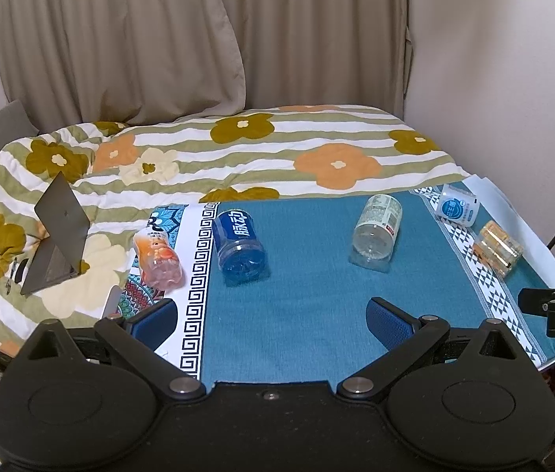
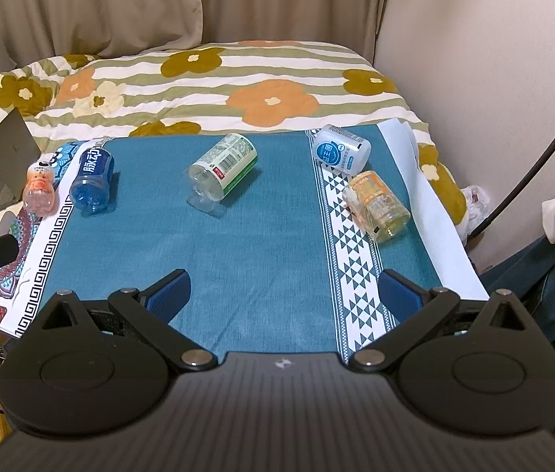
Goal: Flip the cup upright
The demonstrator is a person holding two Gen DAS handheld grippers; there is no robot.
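The left tool (image 1: pixel 271 320) hangs above the near edge of the counter with its blue-padded fingers (image 1: pixel 389 322) spread wide and nothing between them. The right tool (image 2: pixel 283 295) is in the same state, wide and empty, over the teal cloth (image 2: pixel 206 259) that covers the counter. Five cut bottle cups lie on their sides in a row across the far part of the cloth. From left to right they are: a small clear plastic cup with an orange label (image 2: pixel 40 192), a blue plastic cup with white characters (image 2: pixel 92 181), a clear plastic cup with a green and white label (image 2: pixel 224 171) in the middle, a white and blue labelled cup (image 2: pixel 340 149), and just nearer beside it a yellow transparent cup (image 2: pixel 378 206). Behind the counter is a bed with a flowered striped blanket (image 2: pixel 206 78), and a grey laptop (image 1: pixel 57 236) stands open on it at the left.
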